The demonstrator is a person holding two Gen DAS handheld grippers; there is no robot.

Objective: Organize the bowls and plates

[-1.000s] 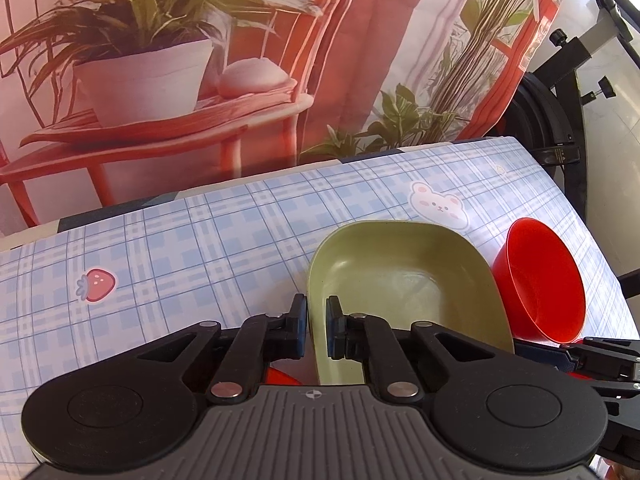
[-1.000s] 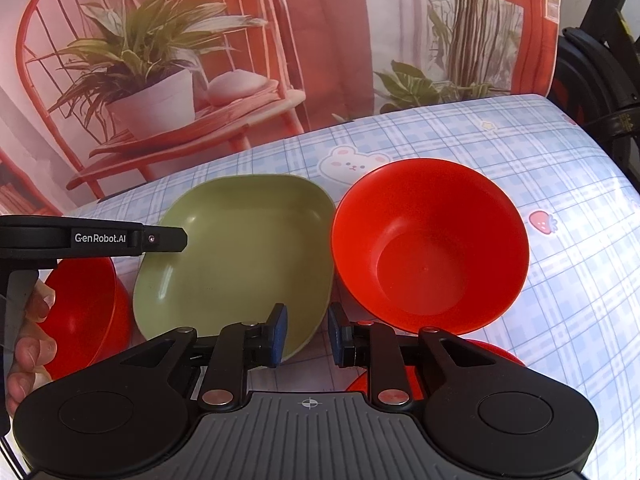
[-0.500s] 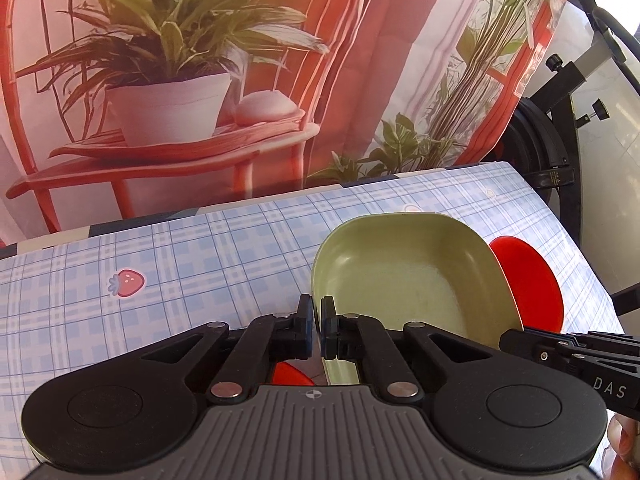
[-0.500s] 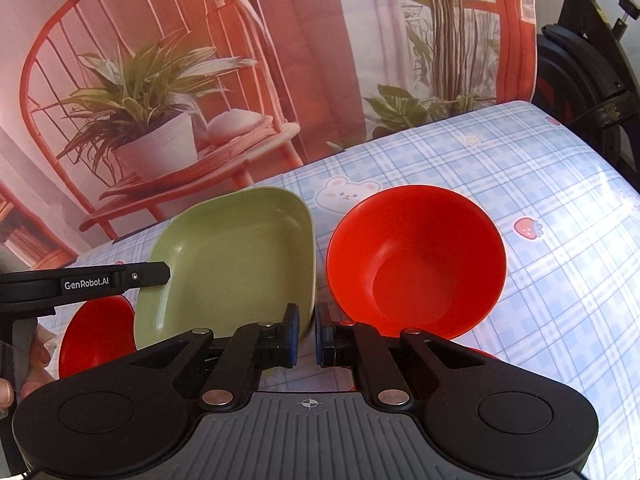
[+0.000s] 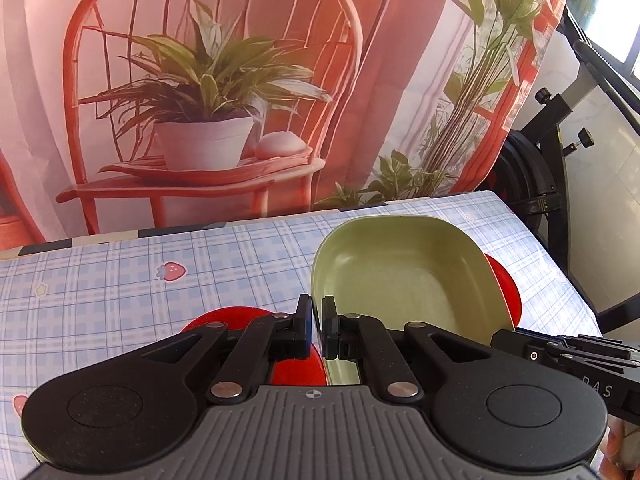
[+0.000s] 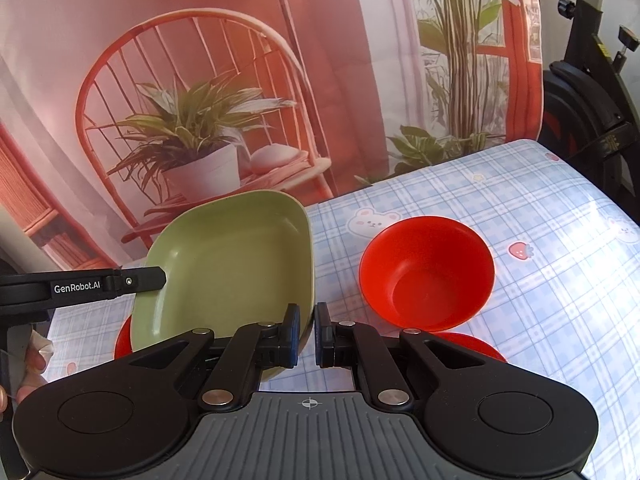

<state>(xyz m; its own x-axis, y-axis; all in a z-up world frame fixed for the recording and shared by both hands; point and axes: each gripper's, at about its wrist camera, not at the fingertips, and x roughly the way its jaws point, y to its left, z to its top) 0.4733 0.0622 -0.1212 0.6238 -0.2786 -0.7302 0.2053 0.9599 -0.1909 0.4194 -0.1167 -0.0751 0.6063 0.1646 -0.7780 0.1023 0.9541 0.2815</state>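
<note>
A green squarish dish (image 5: 404, 276) is lifted and tilted above the table. My left gripper (image 5: 317, 330) is shut on its near left rim. My right gripper (image 6: 306, 336) is shut on its near right rim; the dish also shows in the right wrist view (image 6: 228, 268). A red bowl (image 6: 426, 276) sits on the table to the right of the dish. A red plate (image 6: 476, 346) lies partly under that bowl. Another red dish (image 5: 248, 318) lies below my left gripper, mostly hidden.
The table has a blue plaid cloth (image 5: 100, 292) with strawberry and bear prints. A printed backdrop (image 5: 208, 100) of a chair and plants hangs behind the far edge. A black exercise machine (image 6: 592, 92) stands past the right edge.
Both grippers closed on the green dish's rim and lifted it off the table. The red bowl stayed on the table and now looks farther away.
</note>
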